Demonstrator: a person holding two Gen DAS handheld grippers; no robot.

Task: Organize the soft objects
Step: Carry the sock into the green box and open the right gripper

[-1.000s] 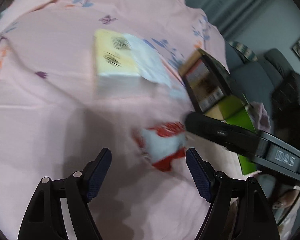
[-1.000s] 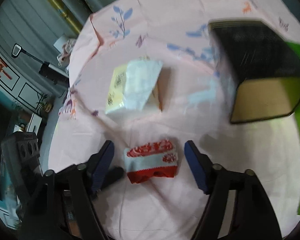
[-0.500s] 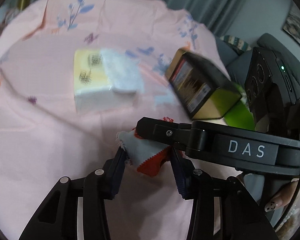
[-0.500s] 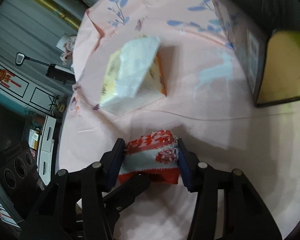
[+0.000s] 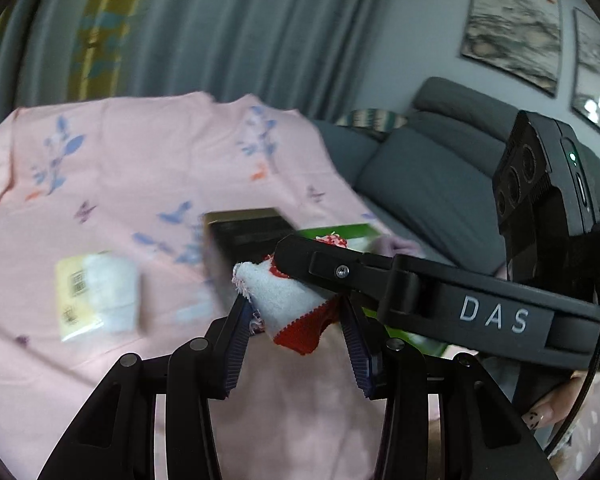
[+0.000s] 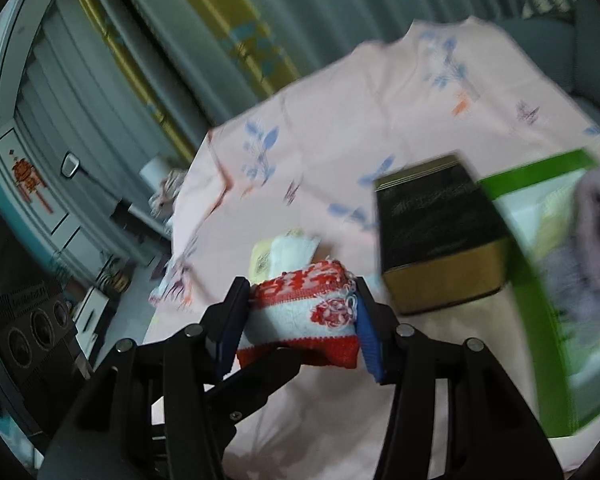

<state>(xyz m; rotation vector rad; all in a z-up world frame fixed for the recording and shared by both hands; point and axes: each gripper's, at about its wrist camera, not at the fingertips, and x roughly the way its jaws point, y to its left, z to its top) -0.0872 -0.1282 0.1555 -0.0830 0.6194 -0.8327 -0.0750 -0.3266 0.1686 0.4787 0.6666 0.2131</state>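
Both tongs on one piece. The folded red-and-white knitted cloth (image 6: 300, 316) lies crosswise in my right tongs (image 6: 298, 320), long axis running side to side between the two blue pads, which are pinching its short ends. It is held up off the pink floral-print cloth covering the counter (image 6: 340, 152).

From the left wrist, the left tongs (image 5: 296, 320) are pinching the same bundle (image 5: 284, 300) from another side; here it tilts, its white corner pointing up and left, red edge hanging lower.

Looks: white middle band, red patterned band on top, red hem with a zigzag edge below, a red rosette near the right end, frayed pinkish threads at one corner.

Behind it sit a black-and-gold rectangular box (image 6: 440, 232), a pale yellow tissue pack (image 5: 96, 292) and a green-rimmed tray (image 6: 540, 320).
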